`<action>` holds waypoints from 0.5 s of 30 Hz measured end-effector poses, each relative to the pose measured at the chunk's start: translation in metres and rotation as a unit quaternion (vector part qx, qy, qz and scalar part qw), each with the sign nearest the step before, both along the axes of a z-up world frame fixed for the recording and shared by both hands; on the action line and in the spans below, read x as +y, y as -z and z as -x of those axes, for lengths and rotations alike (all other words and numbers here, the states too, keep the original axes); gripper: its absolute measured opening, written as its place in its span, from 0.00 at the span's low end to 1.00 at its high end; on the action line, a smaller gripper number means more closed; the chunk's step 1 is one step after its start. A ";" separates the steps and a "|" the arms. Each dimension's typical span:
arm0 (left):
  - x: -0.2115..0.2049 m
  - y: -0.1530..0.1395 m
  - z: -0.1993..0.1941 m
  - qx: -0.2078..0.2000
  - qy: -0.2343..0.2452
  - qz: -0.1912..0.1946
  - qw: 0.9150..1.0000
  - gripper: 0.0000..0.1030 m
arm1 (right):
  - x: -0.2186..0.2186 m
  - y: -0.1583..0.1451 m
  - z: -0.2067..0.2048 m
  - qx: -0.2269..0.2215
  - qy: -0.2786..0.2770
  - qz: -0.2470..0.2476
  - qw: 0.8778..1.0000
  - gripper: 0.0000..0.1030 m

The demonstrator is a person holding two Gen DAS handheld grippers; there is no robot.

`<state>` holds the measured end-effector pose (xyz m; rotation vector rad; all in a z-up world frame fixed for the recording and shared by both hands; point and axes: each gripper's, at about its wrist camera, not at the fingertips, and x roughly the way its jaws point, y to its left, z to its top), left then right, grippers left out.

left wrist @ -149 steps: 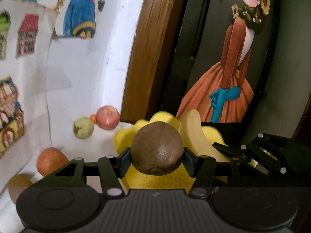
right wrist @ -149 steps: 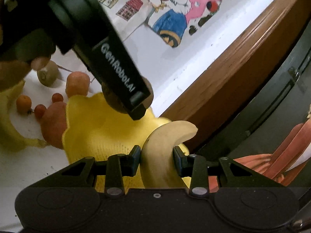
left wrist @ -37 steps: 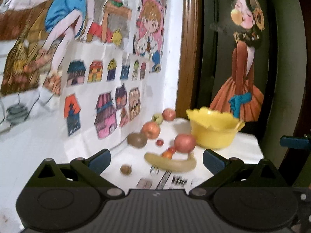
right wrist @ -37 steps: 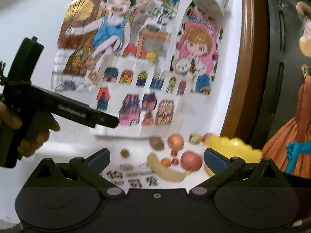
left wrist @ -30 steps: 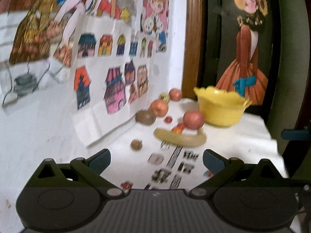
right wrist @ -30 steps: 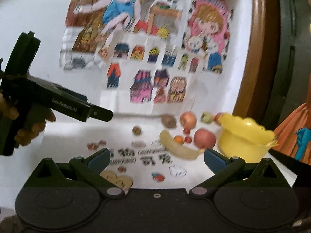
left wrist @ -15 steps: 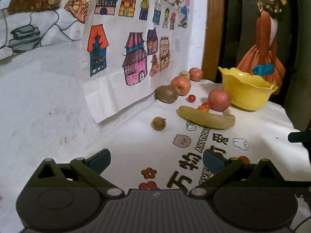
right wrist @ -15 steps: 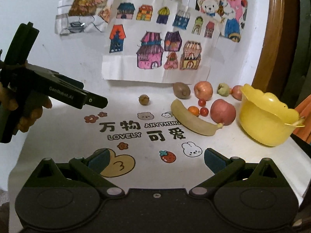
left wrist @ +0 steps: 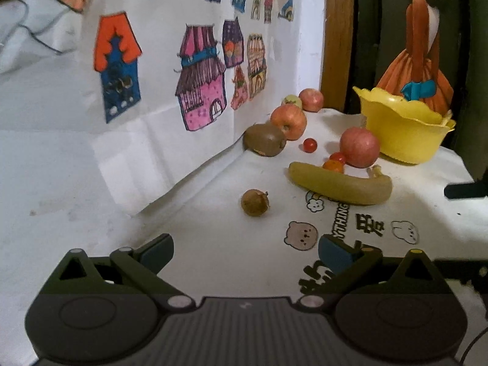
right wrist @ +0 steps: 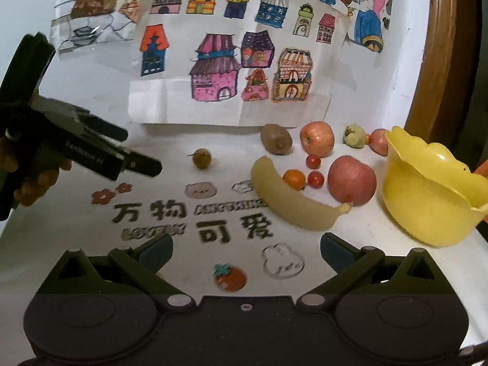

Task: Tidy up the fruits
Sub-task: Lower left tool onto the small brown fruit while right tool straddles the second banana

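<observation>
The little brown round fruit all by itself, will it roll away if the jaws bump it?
Probably. The little brown fruit looks nearly round and sits alone on the flat tablecloth, nothing beside it to stop it. Its small stem might slow it. It looks small and likely light, so a gentle nudge could move it.

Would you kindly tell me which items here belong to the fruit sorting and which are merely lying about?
Job: yellow bowl, banana, large apple, kiwi, cherry tomatoes, small brown fruit.

Just there: house drawings, printed table cover.
</observation>
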<state>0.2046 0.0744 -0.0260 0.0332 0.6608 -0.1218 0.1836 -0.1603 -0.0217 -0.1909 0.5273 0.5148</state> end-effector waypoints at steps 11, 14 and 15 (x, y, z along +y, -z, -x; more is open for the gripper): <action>-0.014 0.010 -0.042 0.001 0.019 -0.021 1.000 1.00 | 0.000 0.000 -0.070 0.004 -0.033 -0.004 0.999 0.99; -0.014 0.013 -0.051 0.003 0.018 -0.020 1.000 1.00 | 0.004 0.006 -0.086 0.008 -0.043 0.010 0.999 0.99; -0.014 0.014 -0.054 0.004 0.016 -0.019 1.000 1.00 | 0.006 0.008 -0.091 0.009 -0.044 0.014 0.999 0.99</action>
